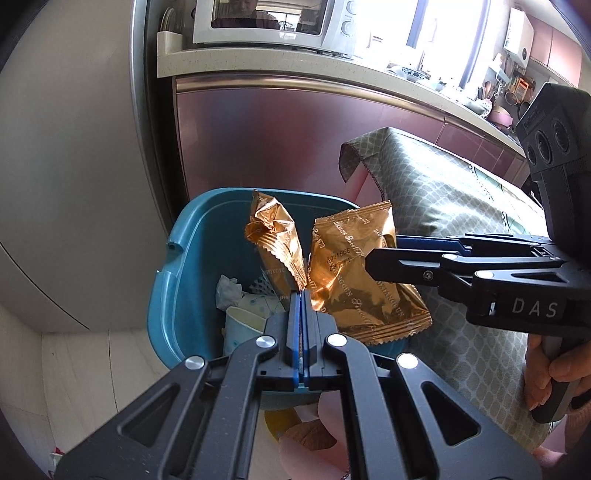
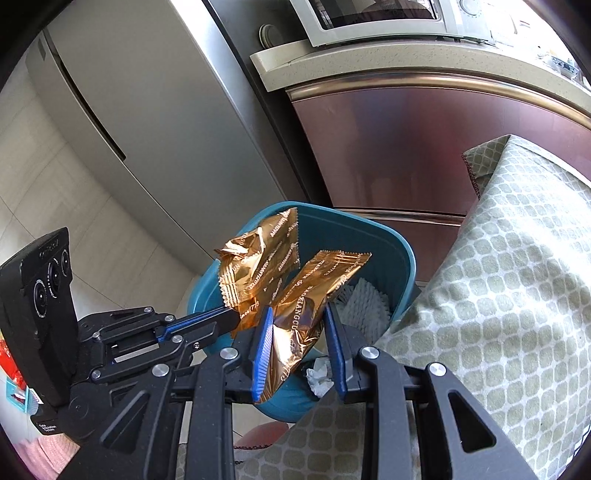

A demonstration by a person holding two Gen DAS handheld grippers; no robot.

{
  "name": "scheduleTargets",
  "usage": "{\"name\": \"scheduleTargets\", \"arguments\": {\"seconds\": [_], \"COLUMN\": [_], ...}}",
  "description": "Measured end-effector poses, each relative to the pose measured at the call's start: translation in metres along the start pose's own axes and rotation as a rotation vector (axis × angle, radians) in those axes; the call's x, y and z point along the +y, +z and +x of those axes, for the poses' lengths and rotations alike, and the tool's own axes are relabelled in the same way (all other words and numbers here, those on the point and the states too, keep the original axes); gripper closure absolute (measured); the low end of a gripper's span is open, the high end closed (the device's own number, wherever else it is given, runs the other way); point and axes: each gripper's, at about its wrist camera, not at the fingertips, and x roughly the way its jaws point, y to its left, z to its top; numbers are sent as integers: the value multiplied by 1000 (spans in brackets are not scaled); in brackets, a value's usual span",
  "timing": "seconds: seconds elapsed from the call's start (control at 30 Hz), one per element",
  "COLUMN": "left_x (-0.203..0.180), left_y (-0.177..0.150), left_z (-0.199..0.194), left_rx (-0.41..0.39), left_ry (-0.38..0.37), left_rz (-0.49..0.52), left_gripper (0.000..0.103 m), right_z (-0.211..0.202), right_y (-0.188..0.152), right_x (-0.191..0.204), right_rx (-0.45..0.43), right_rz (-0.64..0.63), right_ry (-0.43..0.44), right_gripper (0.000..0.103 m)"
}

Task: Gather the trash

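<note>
Both gold snack wrappers hang over the teal trash bin, not yet dropped. The left tongs pinch the crumpled wrapper; the right tongs stand parted around the flatter wrapper. Tissue and a paper cup already lie inside.

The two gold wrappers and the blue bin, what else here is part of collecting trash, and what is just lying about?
For the job:
crumpled gold wrapper in left gripper
flat gold wrapper between right gripper fingers
blue bin holding paper cup and tissue

Just lying about:
microwave
fridge
patterned tablecloth
</note>
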Motion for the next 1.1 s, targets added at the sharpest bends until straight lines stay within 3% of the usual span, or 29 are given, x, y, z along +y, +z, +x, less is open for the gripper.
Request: {"name": "scheduleTargets", "arguments": {"seconds": [0.43,0.67,0.8,0.9,1.1], "left_x": [0,4,4,3,-6], "left_y": [0,-3,-6,-8,-13], "left_z": [20,26,20,9,-23], "left_rx": [46,61,45,13,-83], "left_ry": [-11,-7,-2,-1,-6], "left_rz": [-20,-45,-47,-47,-25], "left_gripper": [101,97,83,73,38], "right_z": [17,16,8,-3,-41], "right_y": [8,7,1,-6,-30], "right_x": [7,5,0,-2,-5], "right_rx": [41,34,20,-5,-109], "right_rz": [-26,-21,-6,-8,-24], "right_ry": [-29,-29,-12,-1,-22], "right_gripper": [74,68,67,59,43]}}
